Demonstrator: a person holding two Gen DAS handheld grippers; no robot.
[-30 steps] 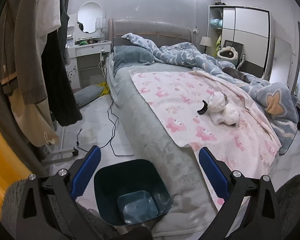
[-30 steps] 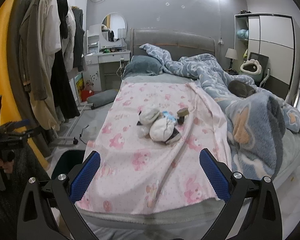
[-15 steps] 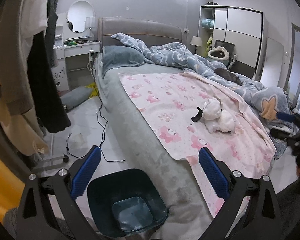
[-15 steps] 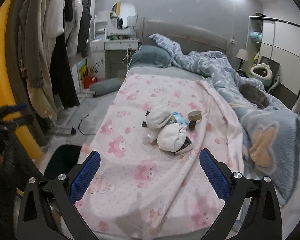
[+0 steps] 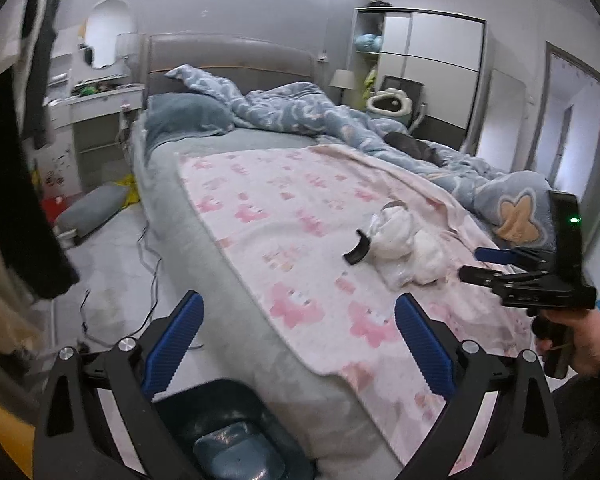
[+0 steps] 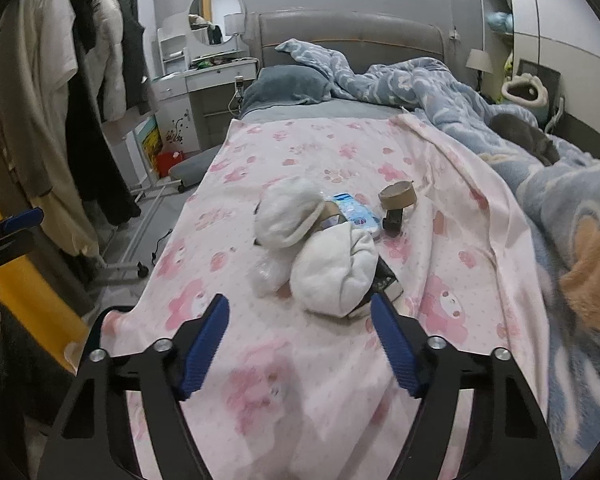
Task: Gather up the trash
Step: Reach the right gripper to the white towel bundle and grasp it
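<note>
On the pink blanket (image 6: 300,380), trash pile (image 6: 324,248), labels unreadable; both hand-held grippers (image 6: 300,344) (image 5: 296,344) spread, empty.

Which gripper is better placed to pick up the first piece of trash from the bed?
Right. The right gripper is open just short of the trash pile, facing it. The left gripper is open near the bin.

Left wrist view looks up the bedside from low; right wrist view looks closer over the pink blanket (image 6: 320,380), sharing the trash pile (image 5: 400,240)
</note>
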